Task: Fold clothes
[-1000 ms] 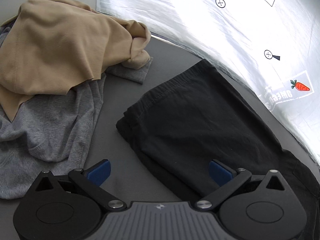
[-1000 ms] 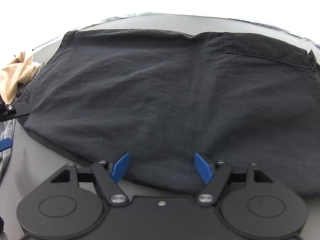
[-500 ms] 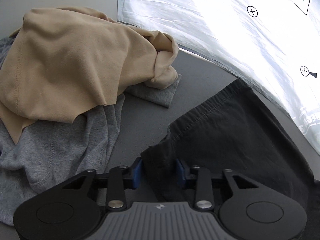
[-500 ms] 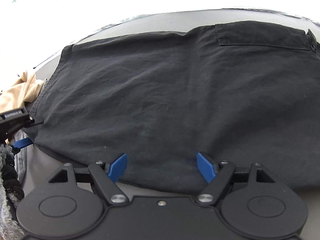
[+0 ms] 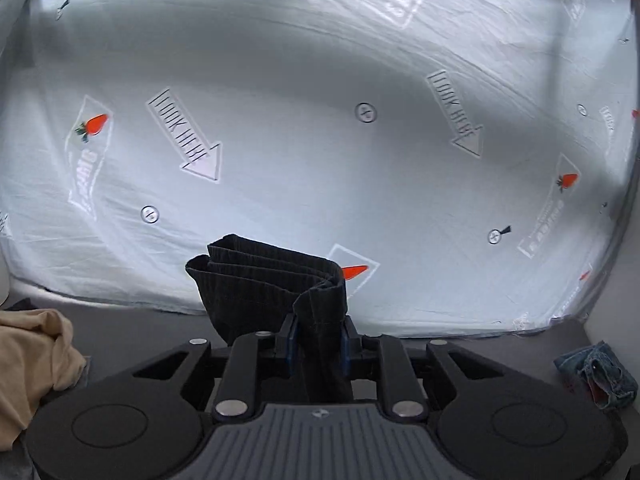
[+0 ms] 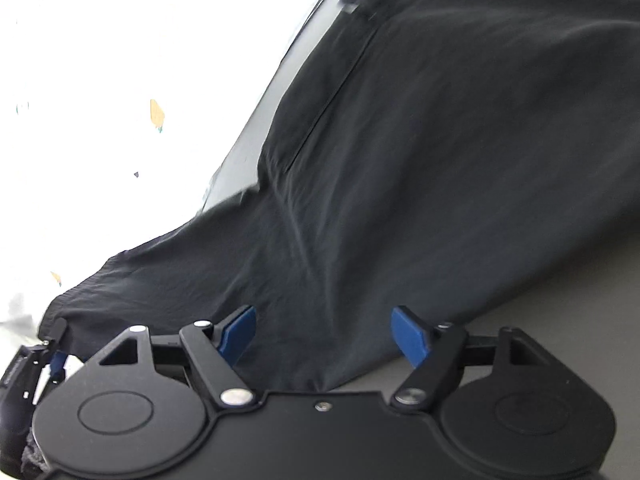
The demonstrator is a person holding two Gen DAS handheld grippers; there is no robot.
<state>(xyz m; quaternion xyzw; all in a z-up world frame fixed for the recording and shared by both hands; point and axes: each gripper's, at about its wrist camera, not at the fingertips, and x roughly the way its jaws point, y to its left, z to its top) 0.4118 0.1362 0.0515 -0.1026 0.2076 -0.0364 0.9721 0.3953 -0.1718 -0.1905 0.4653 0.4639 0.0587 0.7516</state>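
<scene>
The black shorts (image 6: 400,160) lie over the grey table (image 6: 568,296), with one corner pulled up at the lower left. My left gripper (image 5: 318,340) has its jaws closing on the bunched waistband of the shorts (image 5: 260,284), and the blue pads press on the fabric, which is lifted off the table. The left gripper (image 6: 52,360) also shows at the edge of the right wrist view, holding that raised corner. My right gripper (image 6: 324,336) hangs tilted over the near edge of the shorts. Its jaws are wide and closing slightly, with cloth between the pads but not pressed.
A white printed sheet (image 5: 320,120) with arrows and carrot marks fills the back. A tan garment (image 5: 28,356) lies at the left, and a small denim piece (image 5: 596,376) lies at the right on the grey table.
The left gripper went from wide open to shut on the waistband and rose with it, now facing the white sheet. The right gripper rolled and slid sideways along the shorts, still open.
</scene>
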